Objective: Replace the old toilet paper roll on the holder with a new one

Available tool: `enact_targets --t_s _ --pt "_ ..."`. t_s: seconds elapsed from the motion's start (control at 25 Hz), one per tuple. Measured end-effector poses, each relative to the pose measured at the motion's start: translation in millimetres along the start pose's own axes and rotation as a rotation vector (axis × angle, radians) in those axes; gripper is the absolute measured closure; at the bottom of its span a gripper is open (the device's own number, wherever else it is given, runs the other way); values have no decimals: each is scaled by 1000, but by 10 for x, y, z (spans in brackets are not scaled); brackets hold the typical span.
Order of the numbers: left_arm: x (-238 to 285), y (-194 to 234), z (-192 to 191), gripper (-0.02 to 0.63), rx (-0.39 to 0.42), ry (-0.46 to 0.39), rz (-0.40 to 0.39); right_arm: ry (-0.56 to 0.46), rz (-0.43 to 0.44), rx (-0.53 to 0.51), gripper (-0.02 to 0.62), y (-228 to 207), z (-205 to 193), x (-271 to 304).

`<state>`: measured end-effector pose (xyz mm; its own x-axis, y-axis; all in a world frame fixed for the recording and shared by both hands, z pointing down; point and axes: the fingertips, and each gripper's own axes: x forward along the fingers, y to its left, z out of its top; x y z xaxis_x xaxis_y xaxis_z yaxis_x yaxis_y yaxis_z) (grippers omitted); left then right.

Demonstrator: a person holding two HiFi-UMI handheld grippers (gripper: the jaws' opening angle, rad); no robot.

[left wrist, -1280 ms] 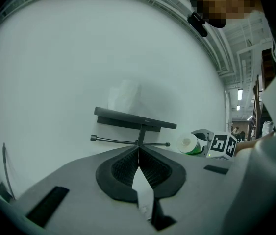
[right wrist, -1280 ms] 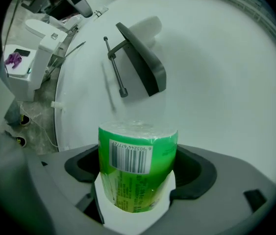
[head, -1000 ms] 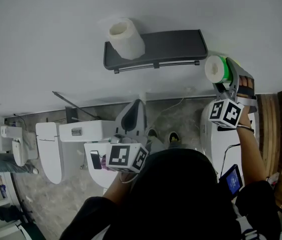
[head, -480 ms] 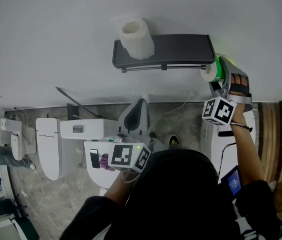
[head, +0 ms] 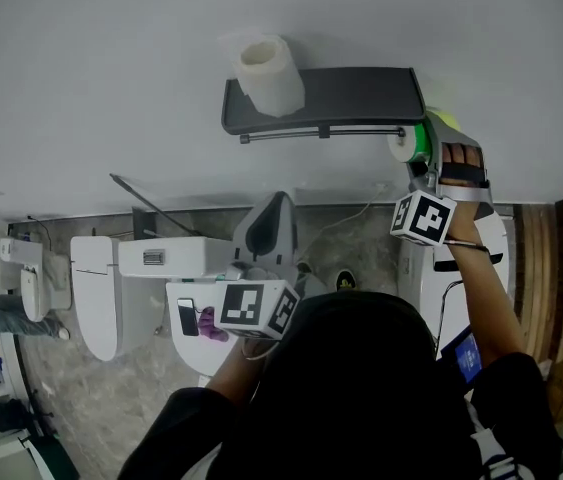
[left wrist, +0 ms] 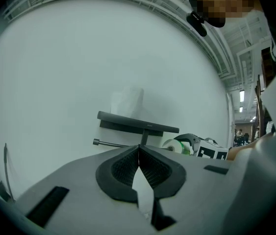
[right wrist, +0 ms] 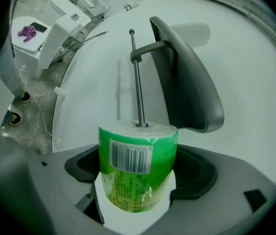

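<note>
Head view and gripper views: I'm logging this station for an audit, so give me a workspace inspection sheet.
Surface: white wall carrying the holder shelf.
Job's things: green-wrapped roll at the tip of the rod; white roll stands on the shelf.
Clutter: purple item atop a toilet.
Grippers: right gripper shut on the green-wrapped roll; left gripper shut, empty.
Cables: thin cable on the floor.
Surroundings: toilets, stone-look floor.

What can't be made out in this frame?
Right gripper view: whether the thin metal rod is inside the green-wrapped toilet paper roll; the roll hides the rod's tip.
Same view: the roll's small print, blurred.
Left gripper view: white paper roll, washed out against the wall.
</note>
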<state>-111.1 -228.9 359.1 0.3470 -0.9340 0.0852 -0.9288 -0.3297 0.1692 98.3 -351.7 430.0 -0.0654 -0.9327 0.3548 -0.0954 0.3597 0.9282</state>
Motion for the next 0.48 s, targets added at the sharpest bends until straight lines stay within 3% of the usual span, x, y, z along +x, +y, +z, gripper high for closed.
enact_targets --t_s 0.48 --pt "23 -47 -10 583 -2 -11 -8 -86 5 -58 176 37 421 -48"
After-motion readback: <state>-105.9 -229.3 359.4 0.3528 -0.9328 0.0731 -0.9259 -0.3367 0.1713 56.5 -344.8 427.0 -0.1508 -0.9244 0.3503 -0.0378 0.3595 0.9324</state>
